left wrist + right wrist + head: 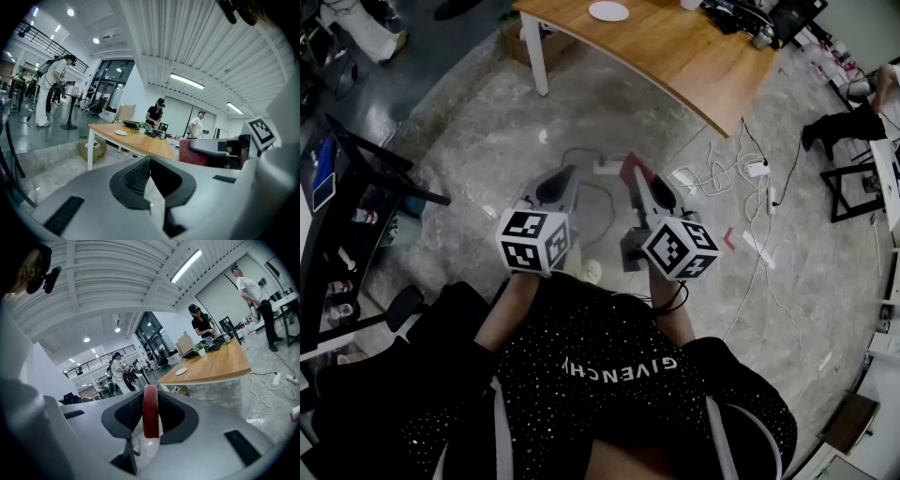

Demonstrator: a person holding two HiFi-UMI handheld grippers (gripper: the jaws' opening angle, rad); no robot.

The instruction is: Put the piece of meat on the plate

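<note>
Meat (pixel 151 414) pinched upright in right gripper (pixel 151 401), carried over the floor, well apart from the table (pixel 675 47). Plate (pixel 608 10) sits bare near table's end. Left gripper (pixel 150 161): jaws together, empty. Pickup looks done; carry & set-down left.

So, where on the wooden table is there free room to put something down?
The table is bare between the white plate and its rounded near corner. The far end, around the plant and dark gear, is crowded.
</note>
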